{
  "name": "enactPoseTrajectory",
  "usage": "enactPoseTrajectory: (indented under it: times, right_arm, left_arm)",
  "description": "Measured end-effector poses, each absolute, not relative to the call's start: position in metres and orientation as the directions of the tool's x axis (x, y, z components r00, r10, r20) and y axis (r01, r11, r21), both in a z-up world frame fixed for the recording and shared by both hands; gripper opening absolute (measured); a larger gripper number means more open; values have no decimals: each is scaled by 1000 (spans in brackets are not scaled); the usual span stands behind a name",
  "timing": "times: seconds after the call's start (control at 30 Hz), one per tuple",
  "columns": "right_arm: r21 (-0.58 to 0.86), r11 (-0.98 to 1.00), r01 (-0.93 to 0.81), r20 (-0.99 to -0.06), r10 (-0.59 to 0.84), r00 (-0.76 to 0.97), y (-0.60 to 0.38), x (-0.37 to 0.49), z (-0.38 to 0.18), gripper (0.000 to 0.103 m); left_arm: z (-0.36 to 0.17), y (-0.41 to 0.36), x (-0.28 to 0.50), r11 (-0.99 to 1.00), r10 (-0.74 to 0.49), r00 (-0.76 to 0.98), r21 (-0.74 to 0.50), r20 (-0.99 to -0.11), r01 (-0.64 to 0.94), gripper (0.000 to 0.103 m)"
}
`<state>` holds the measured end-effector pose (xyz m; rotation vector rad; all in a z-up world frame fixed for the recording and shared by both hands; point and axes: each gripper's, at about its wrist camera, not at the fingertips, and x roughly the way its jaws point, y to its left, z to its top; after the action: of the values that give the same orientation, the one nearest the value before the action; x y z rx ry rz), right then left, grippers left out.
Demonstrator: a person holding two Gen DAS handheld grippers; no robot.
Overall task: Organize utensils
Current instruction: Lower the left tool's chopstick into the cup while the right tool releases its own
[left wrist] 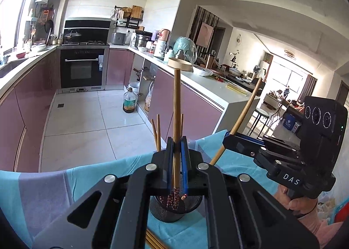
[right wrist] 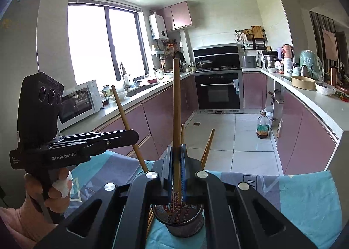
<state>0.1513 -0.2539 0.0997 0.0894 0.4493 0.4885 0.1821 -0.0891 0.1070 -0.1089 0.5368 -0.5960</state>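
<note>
I count two black two-finger grippers, each pinching one long brown wooden chopstick (left wrist: pixel 176 105). One black round wire-mesh holder (left wrist: pixel 172 209) sits near, with about three chopsticks in it. More lie flat beside it; their number is unclear.

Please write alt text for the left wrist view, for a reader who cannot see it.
The left gripper is shut on one upright chopstick above a black mesh holder on a blue cloth. At right, the right gripper holds another chopstick; a kitchen lies behind.
</note>
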Motion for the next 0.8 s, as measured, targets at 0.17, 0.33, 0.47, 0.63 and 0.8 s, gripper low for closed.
enactPoseTrajectory:
  times: [0.17,0.33,0.47,0.63,0.8]
  right_arm:
    - [186,884,-430,-438,466,769,-248,158,88,5]
    - [184,884,-429,-490,461,740,-243,166,75,5]
    - [187,883,-429,-532,459,712,-242,170,65,5]
    - [188,888,-420,-584,445,678,-236,178,54,5]
    - [192,895,-402,-615,429,661,-235,188,46,6]
  left_arm:
    - [92,-91,190,830,-551,672,-244,-494,501,7]
    - [76,-94,197,830,-543,645,-227,-537,510,7]
    - [69,-96,203,827,-538,624,-213,-567,520,7]
    - [59,-101,213,828,-525,599,-198,-604,525,7]
    - [49,-108,227,834,-507,587,-185,-632,520,8]
